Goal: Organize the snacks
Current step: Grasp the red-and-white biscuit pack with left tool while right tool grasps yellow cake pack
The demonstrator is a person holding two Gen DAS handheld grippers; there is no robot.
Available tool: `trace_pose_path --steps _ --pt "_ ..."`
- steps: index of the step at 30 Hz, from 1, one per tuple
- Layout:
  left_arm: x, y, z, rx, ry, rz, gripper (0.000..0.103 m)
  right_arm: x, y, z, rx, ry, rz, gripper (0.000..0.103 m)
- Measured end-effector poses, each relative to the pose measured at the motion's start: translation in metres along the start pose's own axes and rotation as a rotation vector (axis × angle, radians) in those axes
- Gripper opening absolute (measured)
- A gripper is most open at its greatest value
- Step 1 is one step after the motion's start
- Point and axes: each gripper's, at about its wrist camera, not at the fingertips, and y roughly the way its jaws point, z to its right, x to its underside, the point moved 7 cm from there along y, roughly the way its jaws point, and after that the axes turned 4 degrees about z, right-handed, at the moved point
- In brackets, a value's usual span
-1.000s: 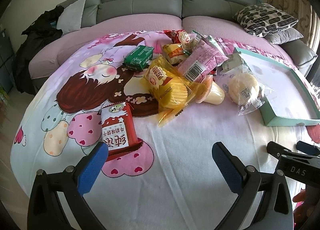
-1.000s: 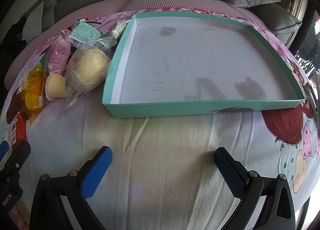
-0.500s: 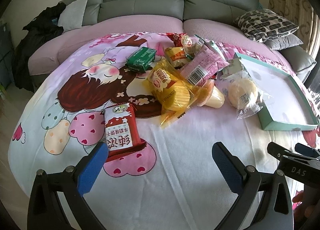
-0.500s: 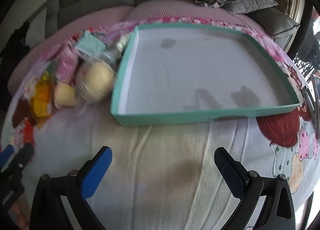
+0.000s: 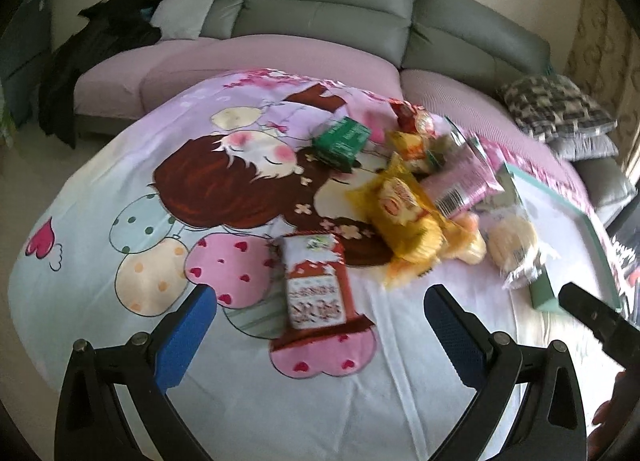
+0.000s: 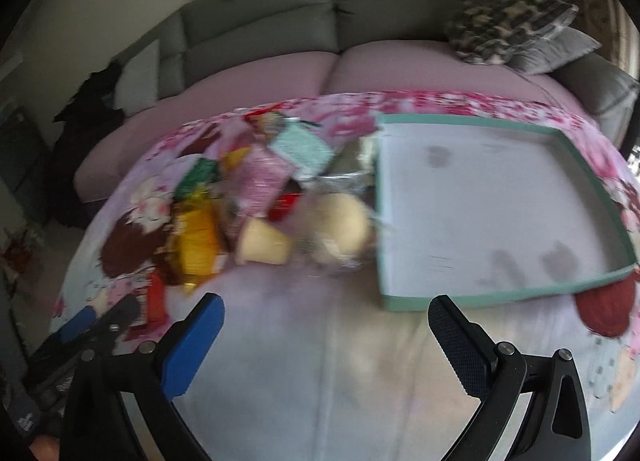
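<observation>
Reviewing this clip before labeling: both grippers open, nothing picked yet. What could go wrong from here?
1. The snacks are heaped: the pink packet overlaps the yellow chip bag, so a grasp may drag neighbours along.
2. The wrapped bun lies against the teal tray wall; its slippery wrapper could slip from the fingers.
3. Both views are motion-blurred, so aiming may be off.

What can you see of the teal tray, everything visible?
The teal tray is a shallow, flat box with low mint-green walls and a pale grey-white floor that looks like cardboard, marked with a few dark smudges. It holds nothing. It lies flat on the cartoon-print sheet, right of the snack pile, and the wrapped round bun lies against its left wall. Neither gripper touches it.
</observation>
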Motion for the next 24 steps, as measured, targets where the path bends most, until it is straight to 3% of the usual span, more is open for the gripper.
trace_pose_path --steps 6,12,16,20,23,24 --pt "0.0 0.015 -0.006 0.019 -0.001 -0.033 0.103 -0.008 0.009 -0.043 -0.072 -0.076 0.016 0.103" --pt "0.001 0.028 -0.012 -0.018 0.005 -0.07 0.102 -0.014 0.027 -0.08 -0.16 -0.158 0.009 0.102" --pt "0.004 0.036 -0.01 0.031 -0.009 -0.101 0.084 -0.018 0.044 -0.094 -0.204 -0.169 -0.018 0.094" --pt "0.007 0.039 -0.008 0.045 0.003 -0.109 0.081 -0.019 0.058 -0.106 -0.216 -0.205 -0.032 0.085" --pt "0.007 0.042 -0.009 0.041 0.016 -0.116 0.067 -0.02 0.07 -0.112 -0.222 -0.219 -0.054 0.075" --pt "0.007 0.043 -0.01 0.044 0.015 -0.119 0.067 -0.019 0.075 -0.113 -0.22 -0.223 -0.063 0.072"
